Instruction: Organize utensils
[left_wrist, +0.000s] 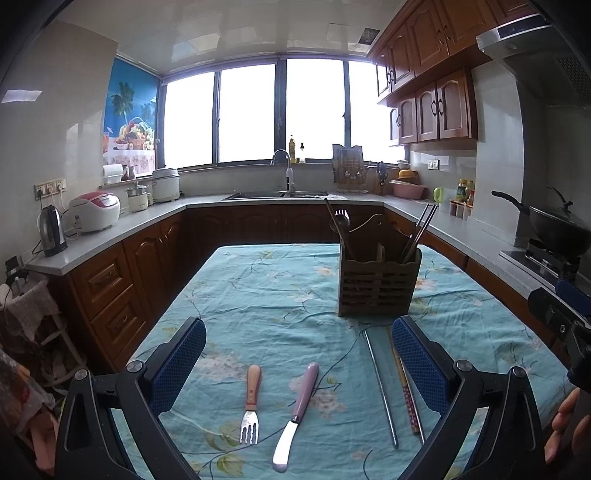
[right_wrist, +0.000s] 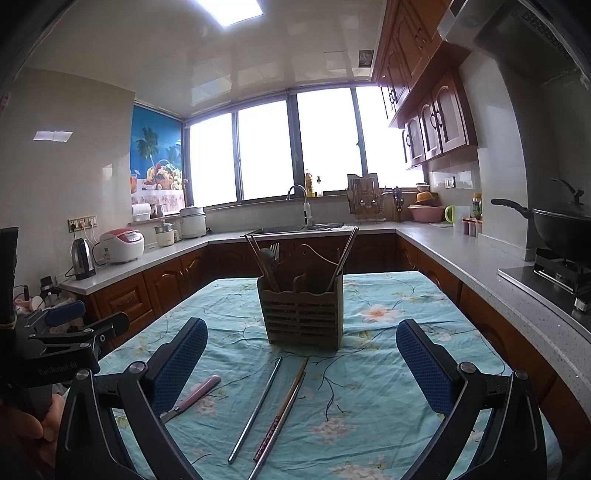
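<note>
Steel-bladed knife (left_wrist: 295, 413), slatted wooden caddy (left_wrist: 378, 284)

left gripper (left_wrist: 298, 363) | black frame, silver screws, blue textured jaws | right gripper (right_wrist: 301, 363) | same build

Slatted wooden utensil holder (left_wrist: 378, 286) upright on floral cloth, chopsticks and a fork standing inside. Lying flat in front: wood-handled fork (left_wrist: 251, 406), tines near; pink-handled butter knife (left_wrist: 297, 410) just beside; steel chopstick (left_wrist: 380, 387), patterned chopsticks (left_wrist: 406, 395) alongside.
</note>
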